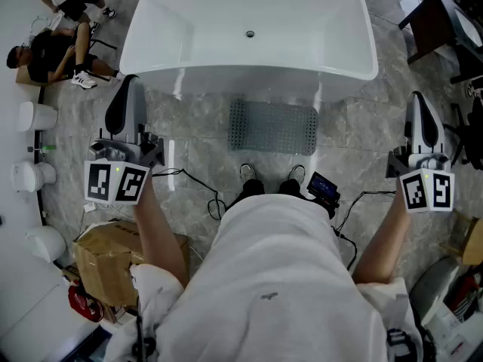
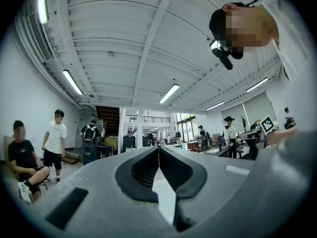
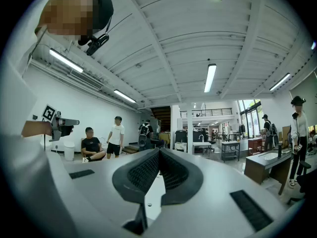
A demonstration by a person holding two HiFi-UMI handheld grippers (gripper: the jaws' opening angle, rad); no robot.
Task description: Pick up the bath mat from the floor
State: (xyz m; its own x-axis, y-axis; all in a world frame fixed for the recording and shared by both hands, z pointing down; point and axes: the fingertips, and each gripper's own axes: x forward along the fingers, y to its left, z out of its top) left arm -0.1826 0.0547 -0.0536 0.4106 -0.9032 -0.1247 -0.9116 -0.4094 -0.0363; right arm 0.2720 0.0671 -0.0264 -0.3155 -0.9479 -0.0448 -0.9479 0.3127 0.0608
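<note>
The grey, hole-dotted bath mat (image 1: 273, 127) lies flat on the tiled floor, right in front of the white bathtub (image 1: 249, 29) and just beyond my shoes (image 1: 251, 188). My left gripper (image 1: 129, 81) is held up at the left, well clear of the mat, with its jaws shut and empty. My right gripper (image 1: 417, 98) is raised at the right, also shut on nothing. In the left gripper view the left gripper (image 2: 158, 148) points into the hall with its pads together. In the right gripper view the right gripper (image 3: 159, 150) does the same. Neither gripper view shows the mat.
A cardboard box (image 1: 112, 256) sits by my left leg. Cables and a small black device (image 1: 323, 187) lie near my feet. People (image 1: 53, 51) sit at the far left beside white containers (image 1: 35, 116). A dark table (image 1: 438, 17) stands at the far right.
</note>
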